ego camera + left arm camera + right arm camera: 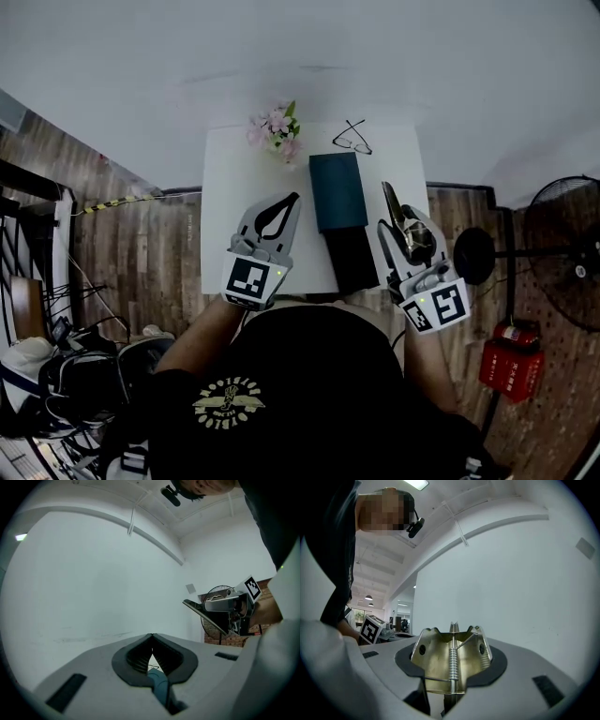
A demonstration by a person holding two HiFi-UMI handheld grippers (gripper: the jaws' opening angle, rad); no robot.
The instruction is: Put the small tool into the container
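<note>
A small brass-coloured metal tool with a spring [452, 663] is clamped in my right gripper [394, 211], which hovers over the right side of the white table [230, 216]. The same tool [413, 234] shows between those jaws in the head view. A teal box [337, 190] lies in the middle of the table, with a black part [352, 258] against its near end. My left gripper [289, 204] is left of the box, its jaws closed tip to tip on nothing. In the left gripper view the jaw tips [151, 635] meet and the teal box [159, 686] shows below them.
A pink flower bunch [278, 129] and a pair of glasses [352, 139] lie at the table's far edge. A standing fan [567, 248] and a red extinguisher [509, 361] are on the right. Bags [84, 375] sit on the wooden floor to the left.
</note>
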